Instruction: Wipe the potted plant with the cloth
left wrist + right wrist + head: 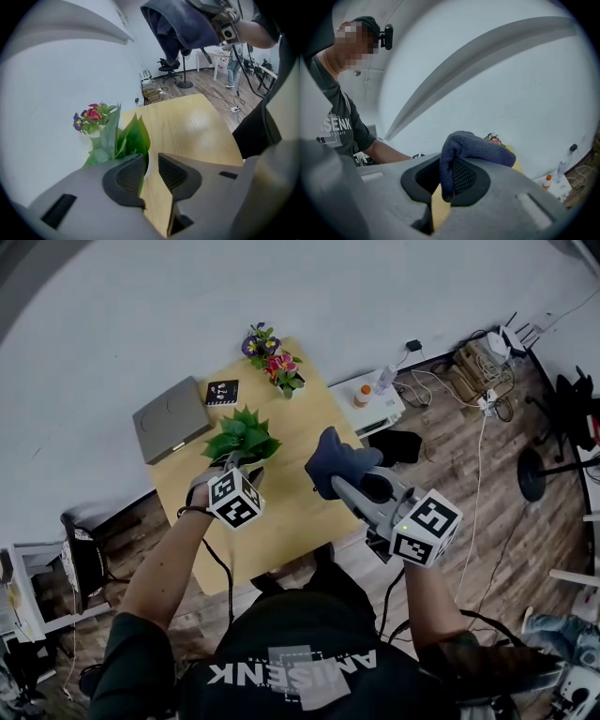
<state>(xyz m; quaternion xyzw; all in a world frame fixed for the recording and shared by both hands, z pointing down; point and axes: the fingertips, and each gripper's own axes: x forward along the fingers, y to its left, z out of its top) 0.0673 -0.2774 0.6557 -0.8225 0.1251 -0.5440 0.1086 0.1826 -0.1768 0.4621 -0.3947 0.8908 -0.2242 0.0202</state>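
The potted plant (242,437) stands on the wooden table (298,517), toward its back left part. The left gripper (151,169) is at the pot. Its jaws are almost together, with the white rim and one leaf in the narrow gap. The right gripper (451,180) is closed on the dark blue cloth (474,149), raised above the table near the plant and not touching it. I would hold the pot steady and lower the loose fold onto one leaf. Then wipe gently from stem to tip, because the leaves probably bend easily.
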